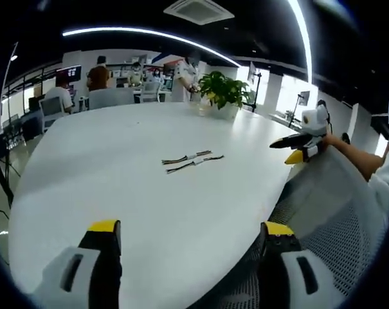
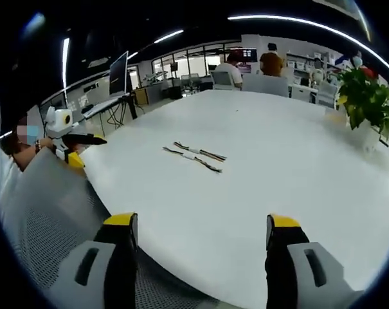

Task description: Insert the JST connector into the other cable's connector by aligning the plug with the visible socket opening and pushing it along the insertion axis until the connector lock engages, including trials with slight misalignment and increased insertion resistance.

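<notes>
Two thin cables (image 1: 193,160) lie side by side, almost touching, near the middle of the white worktop (image 1: 117,193), their long axes roughly parallel. From the left gripper (image 1: 188,257) they lie straight ahead and well apart; from the right gripper (image 2: 200,254) likewise, cables (image 2: 195,155) running slantwise across its view. Both grippers stand spread and hold nothing at the worktop's near edge. Neither looks clearly nearer; which cable carries the plug is too small to tell.

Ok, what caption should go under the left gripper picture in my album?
Open left gripper waits above the white table, two short cables lying ahead, untouched.
</notes>
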{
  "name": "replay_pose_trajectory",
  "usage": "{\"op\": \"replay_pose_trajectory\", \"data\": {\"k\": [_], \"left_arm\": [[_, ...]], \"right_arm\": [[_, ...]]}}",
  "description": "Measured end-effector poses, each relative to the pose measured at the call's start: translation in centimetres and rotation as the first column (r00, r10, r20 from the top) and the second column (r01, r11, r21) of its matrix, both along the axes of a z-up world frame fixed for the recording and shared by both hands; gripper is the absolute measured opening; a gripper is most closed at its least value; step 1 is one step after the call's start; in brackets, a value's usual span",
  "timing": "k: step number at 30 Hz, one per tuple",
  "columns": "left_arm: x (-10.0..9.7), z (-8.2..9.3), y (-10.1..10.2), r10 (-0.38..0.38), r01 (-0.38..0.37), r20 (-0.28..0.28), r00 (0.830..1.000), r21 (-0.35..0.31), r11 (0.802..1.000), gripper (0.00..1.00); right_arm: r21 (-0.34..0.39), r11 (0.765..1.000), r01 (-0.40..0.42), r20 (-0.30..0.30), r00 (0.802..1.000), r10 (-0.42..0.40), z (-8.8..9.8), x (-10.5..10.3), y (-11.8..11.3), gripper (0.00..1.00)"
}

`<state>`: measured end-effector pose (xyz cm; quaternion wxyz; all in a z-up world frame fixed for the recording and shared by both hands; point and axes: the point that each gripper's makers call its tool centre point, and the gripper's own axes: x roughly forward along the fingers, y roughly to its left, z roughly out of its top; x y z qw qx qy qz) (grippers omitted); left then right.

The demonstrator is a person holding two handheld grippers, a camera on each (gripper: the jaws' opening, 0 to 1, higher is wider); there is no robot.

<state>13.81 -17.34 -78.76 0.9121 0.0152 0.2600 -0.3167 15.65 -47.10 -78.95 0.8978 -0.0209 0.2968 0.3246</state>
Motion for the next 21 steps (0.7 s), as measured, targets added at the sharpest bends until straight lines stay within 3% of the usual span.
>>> {"op": "replay_pose_trajectory", "data": {"k": [18, 21], "left_arm": [[-0.17, -0.37, 0.49, 0.022, -0.022, -0.012, 1.000, -0.008, 1.000, 0.87], [-0.08, -0.15, 0.59, 0.023, -0.023, 0.006, 1.000, 0.004, 1.000, 0.84]], "right_arm": [[0.042, 0.999, 0.008, -0.028, 1.000, -0.007, -0.19, -0.36, 0.24, 0.83], [0.057, 0.998, 0.006, -0.038, 0.999, -0.004, -0.26, -0.47, 0.36, 0.83]]}}
